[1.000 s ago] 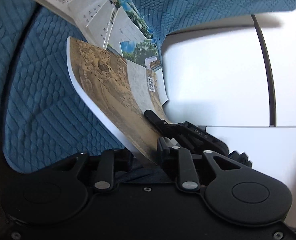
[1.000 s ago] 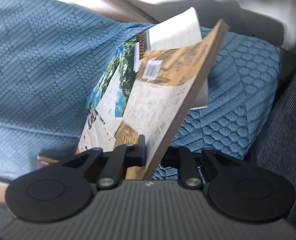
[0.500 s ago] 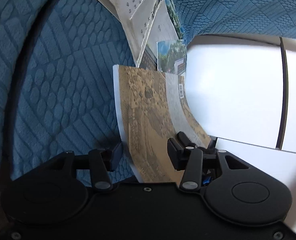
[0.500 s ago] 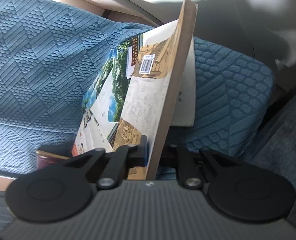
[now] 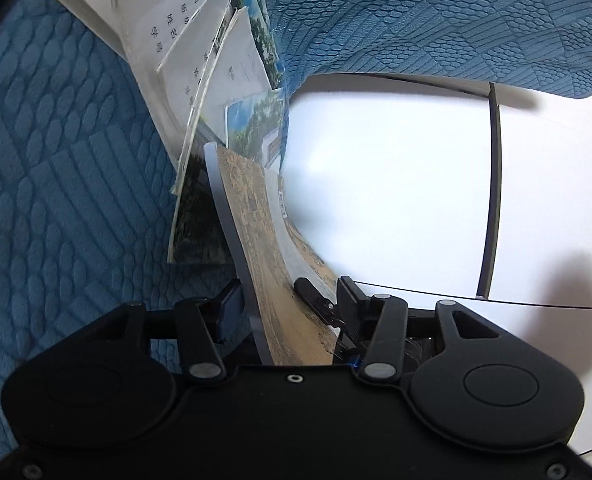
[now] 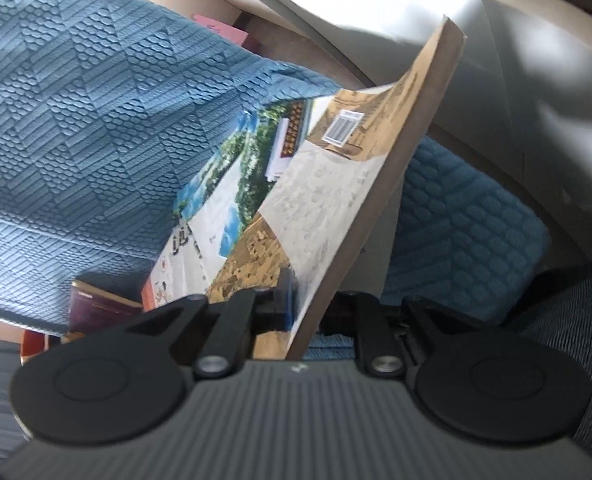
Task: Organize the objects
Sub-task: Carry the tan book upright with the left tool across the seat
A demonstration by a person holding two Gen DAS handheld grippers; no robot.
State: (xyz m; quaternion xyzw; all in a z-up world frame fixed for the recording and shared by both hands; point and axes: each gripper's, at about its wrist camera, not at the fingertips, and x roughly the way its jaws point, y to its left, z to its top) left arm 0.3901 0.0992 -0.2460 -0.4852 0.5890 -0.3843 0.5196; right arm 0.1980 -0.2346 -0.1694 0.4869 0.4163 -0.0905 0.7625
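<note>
The left claw [image 5: 287, 304] stands with its jaws apart. The tan book [image 5: 263, 248] rises on edge between them: the left pad touches or nearly touches the book's page edge, while the right pad is clear of the cover. The book's long axis runs straight away from this claw, toward the thin booklets [image 5: 211, 80] leaning on the blue quilted cover [image 5: 67, 152]. I count three or four booklets fanned there, though the overlap keeps me from being sure. To the right of the book lies a white surface [image 5: 396, 208].

The right claw [image 6: 310, 300] is clamped on the same tan book [image 6: 336, 200] at its lower corner, one pad on the printed cover, the other hidden behind the spine. From there the book tilts up and to the right, away from the claw. So there is one tan book between two claws, and only the right one carries it. A landscape-printed booklet [image 6: 231, 184] lies just behind it, and a dark maroon book [image 6: 95, 304] sits low on the left.

My guess is the coming move sets this book in among the others, and it rests on the right claw's grip.
</note>
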